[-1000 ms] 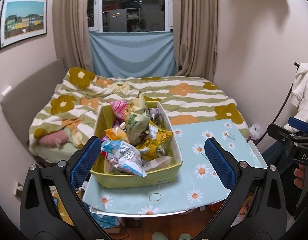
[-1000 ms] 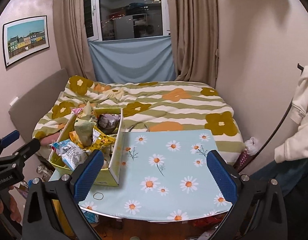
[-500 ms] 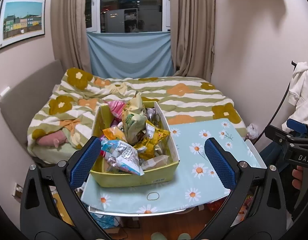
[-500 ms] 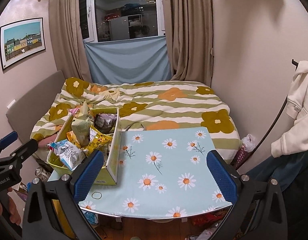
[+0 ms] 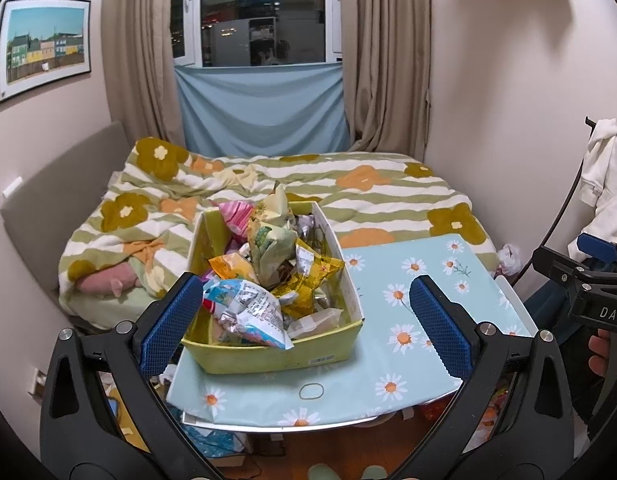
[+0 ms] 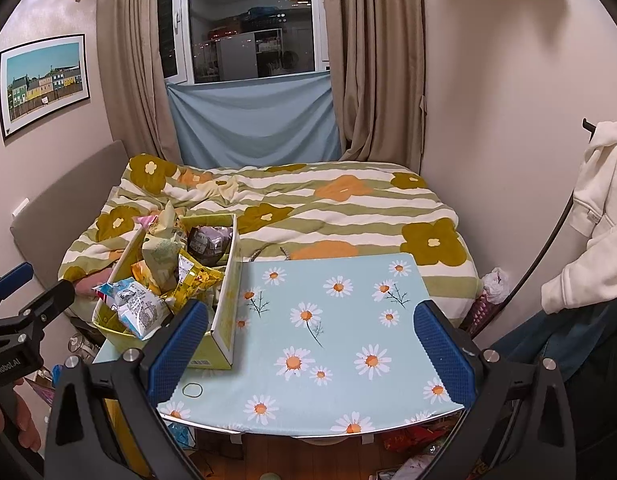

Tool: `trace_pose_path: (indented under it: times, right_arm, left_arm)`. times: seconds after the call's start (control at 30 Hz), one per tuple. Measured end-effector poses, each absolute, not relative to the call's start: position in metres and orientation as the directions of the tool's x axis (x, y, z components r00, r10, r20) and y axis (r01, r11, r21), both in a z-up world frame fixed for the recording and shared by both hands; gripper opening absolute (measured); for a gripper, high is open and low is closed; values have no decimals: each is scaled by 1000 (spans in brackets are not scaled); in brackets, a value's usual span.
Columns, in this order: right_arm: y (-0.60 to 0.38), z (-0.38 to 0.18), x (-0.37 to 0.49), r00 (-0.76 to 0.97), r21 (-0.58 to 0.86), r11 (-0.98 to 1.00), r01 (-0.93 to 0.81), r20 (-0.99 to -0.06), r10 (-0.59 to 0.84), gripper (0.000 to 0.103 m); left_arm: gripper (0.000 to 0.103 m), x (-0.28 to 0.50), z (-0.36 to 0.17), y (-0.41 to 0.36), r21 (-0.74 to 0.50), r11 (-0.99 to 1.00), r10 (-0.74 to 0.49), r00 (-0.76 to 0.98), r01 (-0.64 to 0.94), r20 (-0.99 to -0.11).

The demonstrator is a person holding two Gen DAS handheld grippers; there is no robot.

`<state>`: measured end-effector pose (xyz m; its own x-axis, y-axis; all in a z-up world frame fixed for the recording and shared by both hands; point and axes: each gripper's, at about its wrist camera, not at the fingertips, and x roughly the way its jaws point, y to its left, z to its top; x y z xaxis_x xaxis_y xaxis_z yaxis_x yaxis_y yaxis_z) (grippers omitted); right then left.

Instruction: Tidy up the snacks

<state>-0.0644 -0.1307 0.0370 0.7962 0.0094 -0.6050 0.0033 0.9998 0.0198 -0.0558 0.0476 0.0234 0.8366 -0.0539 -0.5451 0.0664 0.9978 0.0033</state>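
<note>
A yellow-green cardboard box sits at the left end of the counter, which wears a pale blue cloth printed with daisies. The box is heaped with snacks: a blue-and-white crinkled packet hangs over the near rim, a yellow foil bag lies behind it, a tall pale green bag stands in the middle, and something pink shows at the far end. From the right side, a dark purple-grey packet is tucked against the far wall of the box.

The left claw hangs in the air in front of the box, its blue pads spread wide with nothing between them. The right claw is likewise wide open and empty, facing the bare stretch of cloth to the right of the box. A small rubber band lies on the cloth near the front edge.

As to progress, every snack I can see is in the box, and none lies loose on the cloth. That would suit a tidy-up where the packets have all been gathered in, though they sit in a jumble rather than in rows. It would equally suit a sorting job where the heap is meant to be laid out on the open cloth. I cannot tell which it is from here.
</note>
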Motion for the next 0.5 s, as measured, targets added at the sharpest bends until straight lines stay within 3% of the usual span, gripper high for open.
trace_pose_path:
  times: [0.5]
  right_arm:
    - [-132,37,-64,793,19,1000,6,-609,7,102]
  left_arm:
    - [103,-55,20,54,12,997,-53,831,72,-554]
